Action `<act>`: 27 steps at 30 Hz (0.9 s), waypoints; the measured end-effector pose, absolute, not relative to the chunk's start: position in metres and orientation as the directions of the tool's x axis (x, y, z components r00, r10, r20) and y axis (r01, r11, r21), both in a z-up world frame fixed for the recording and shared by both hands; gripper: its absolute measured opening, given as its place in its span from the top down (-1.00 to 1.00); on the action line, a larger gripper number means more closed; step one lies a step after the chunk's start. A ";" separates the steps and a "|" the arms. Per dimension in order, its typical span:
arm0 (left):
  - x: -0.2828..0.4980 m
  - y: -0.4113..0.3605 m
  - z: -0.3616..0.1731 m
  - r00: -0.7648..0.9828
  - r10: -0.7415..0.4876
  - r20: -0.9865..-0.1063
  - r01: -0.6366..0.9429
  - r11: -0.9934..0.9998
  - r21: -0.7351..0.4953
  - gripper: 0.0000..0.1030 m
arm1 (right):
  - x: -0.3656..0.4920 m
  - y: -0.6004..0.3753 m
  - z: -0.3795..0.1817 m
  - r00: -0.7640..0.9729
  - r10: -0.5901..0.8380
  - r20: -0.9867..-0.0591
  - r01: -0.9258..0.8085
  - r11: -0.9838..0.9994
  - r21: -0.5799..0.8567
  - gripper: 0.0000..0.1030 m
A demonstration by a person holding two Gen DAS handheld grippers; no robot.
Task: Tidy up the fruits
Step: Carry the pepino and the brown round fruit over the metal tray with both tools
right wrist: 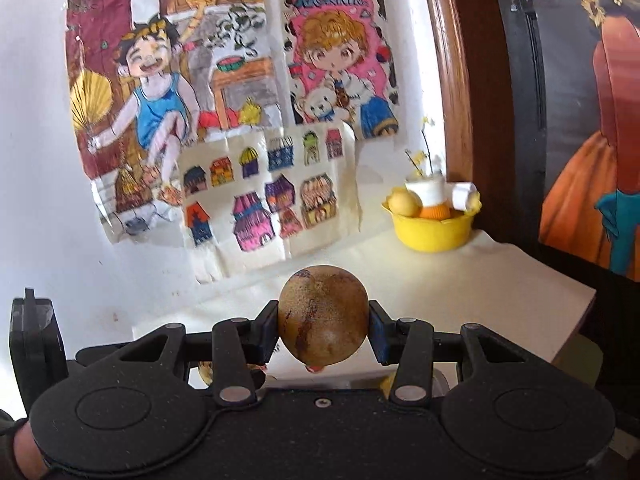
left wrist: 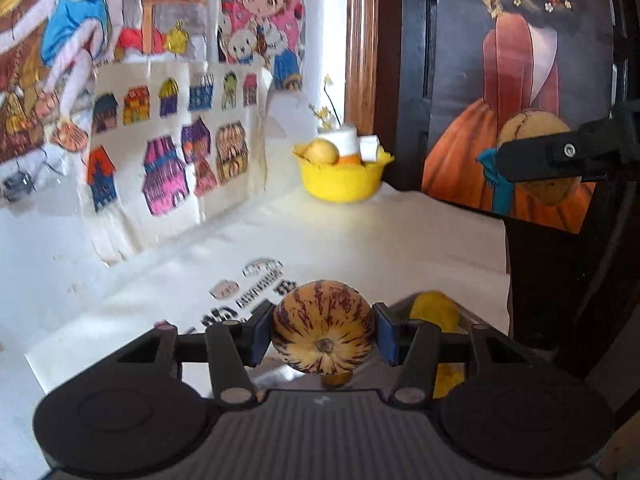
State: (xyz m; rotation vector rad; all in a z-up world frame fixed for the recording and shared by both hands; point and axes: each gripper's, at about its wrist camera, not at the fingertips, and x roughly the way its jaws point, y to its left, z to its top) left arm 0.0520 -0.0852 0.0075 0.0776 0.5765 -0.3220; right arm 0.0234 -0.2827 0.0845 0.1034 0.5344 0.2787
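Left gripper (left wrist: 323, 338) clamped on a striped melon-like fruit (left wrist: 323, 326), which hides a yellow item (left wrist: 434, 312) below — identity unclear. Right gripper (right wrist: 323, 332) clamped on a mottled brown fruit (right wrist: 323, 314); objects beneath cut off. Both fruits are held above the white tabletop (right wrist: 500, 280), well short of the yellow bowl (right wrist: 430, 232) at the far corner — contents partly obscured.

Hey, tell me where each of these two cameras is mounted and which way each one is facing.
Left wrist: on the left claw, looking along its fingers across the white table to the yellow bowl; it grips a striped melon; the right claw enters at the right edge.
Right wrist: on the right claw, facing the wall drawings; it grips a brown fruit; a hand shows at lower left.
Shared: bowl, drawings, table.
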 end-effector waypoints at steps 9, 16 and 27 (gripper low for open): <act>0.063 -0.096 -0.019 0.748 -0.285 -0.600 0.332 0.943 -0.035 -0.10 | 0.032 -0.290 0.047 0.789 0.277 -0.549 -0.206 0.960 0.189 0.08; 0.077 -0.102 -0.035 0.713 -0.291 -0.638 0.335 0.941 -0.055 -0.10 | 0.042 -0.299 0.018 0.768 0.241 -0.593 -0.173 0.970 0.170 0.08; 0.092 -0.121 -0.061 0.655 -0.265 -0.708 0.330 0.943 -0.048 -0.10 | 0.060 -0.323 -0.041 0.691 0.201 -0.694 -0.109 0.979 0.175 0.08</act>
